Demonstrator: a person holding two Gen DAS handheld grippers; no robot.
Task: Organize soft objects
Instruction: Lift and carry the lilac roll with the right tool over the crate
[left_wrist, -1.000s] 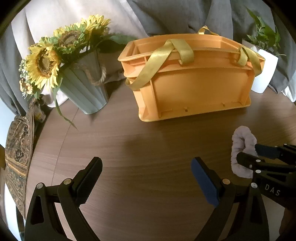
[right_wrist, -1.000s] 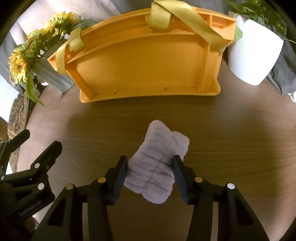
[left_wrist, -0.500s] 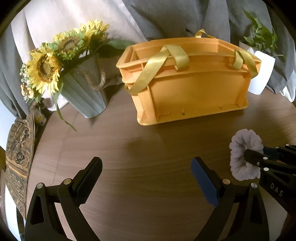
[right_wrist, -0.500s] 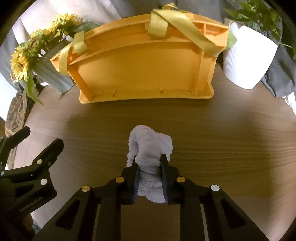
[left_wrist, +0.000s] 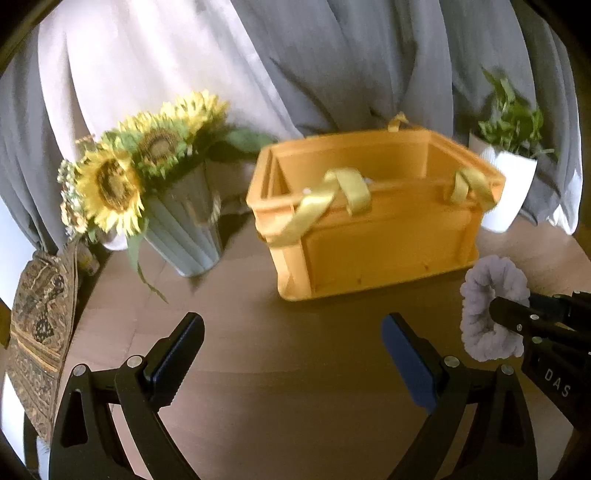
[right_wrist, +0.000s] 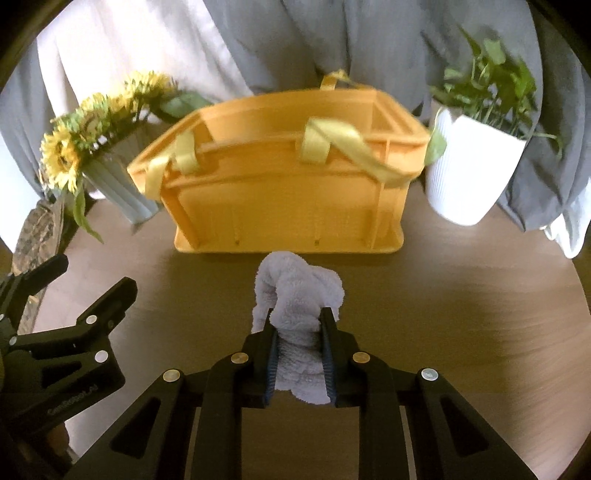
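I have the lilac scrunchie (right_wrist: 297, 314) clamped in my right gripper (right_wrist: 298, 354), lifted clear of the desk (right_wrist: 480, 314) just in front of the orange basket (right_wrist: 288, 192). My left gripper (left_wrist: 291, 363) hangs empty, jaws wide apart, to the left. This looks like the carry step. Next I need to bring the scrunchie over the basket's near rim, past the yellow ribbon handles (right_wrist: 343, 144), and release it inside.
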